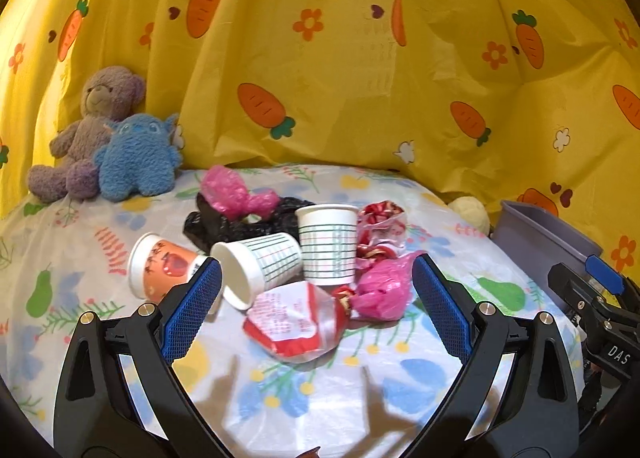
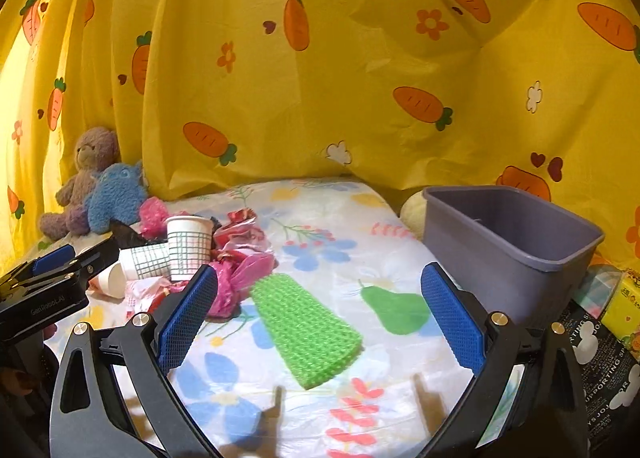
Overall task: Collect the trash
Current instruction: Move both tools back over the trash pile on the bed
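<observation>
A heap of trash lies on the flowered tablecloth (image 1: 304, 390): an upright green-lined paper cup (image 1: 328, 244), a tipped lined cup (image 1: 260, 266), a tipped orange cup (image 1: 160, 264), a red-white wrapper (image 1: 294, 322), pink bags (image 1: 380, 290), a black bag (image 1: 224, 224). My left gripper (image 1: 316, 278) is open and empty, just in front of the heap. In the right wrist view a green foam net (image 2: 306, 332) lies between the fingers of my open, empty right gripper (image 2: 320, 302). The grey bin (image 2: 508, 242) stands at the right.
Two plush toys, a purple bear (image 1: 86, 130) and a blue one (image 1: 138, 158), sit at the back left against the yellow carrot curtain (image 1: 360, 58). A pale ball (image 1: 472, 212) lies beside the bin. Printed packages (image 2: 600, 338) lie right of the bin.
</observation>
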The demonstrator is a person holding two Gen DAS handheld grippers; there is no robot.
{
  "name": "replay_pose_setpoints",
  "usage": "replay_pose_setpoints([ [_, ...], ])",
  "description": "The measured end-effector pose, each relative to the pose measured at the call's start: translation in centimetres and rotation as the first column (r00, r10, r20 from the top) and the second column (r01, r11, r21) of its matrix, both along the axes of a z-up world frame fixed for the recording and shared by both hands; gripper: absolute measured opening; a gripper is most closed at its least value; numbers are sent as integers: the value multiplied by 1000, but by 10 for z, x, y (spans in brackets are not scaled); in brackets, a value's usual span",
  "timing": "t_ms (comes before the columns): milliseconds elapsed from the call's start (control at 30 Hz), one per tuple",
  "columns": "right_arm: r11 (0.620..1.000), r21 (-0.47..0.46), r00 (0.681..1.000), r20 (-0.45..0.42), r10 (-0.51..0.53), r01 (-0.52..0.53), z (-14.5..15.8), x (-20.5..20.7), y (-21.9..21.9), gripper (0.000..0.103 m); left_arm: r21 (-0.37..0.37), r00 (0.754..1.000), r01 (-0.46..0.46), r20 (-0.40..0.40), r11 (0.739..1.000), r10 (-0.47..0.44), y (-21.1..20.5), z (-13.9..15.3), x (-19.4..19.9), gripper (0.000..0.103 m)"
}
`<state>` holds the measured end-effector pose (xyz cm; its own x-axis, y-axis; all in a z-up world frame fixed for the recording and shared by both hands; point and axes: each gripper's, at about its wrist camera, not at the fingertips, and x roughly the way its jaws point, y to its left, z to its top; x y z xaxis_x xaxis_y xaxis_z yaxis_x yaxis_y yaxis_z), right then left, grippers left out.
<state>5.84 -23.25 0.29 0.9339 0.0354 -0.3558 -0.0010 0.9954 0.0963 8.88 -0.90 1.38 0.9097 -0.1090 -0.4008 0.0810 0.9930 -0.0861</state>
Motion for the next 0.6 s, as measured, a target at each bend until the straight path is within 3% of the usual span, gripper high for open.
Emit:
replay_pose_setpoints([
  [233, 999, -33, 996, -85, 11, -13, -23, 21, 26, 97, 15, 998, -56, -17, 998, 56, 36, -12, -7, 94],
  [500, 998, -58, 993, -113, 18, -25, -30, 25, 34, 97, -24, 991, 47, -126, 999, -50, 28, -32, 17, 94],
  [600, 998, -57, 992, -123, 13, -20, -33, 27, 31, 97, -52, 979, 78, -186, 996, -86, 22, -39, 33, 89],
])
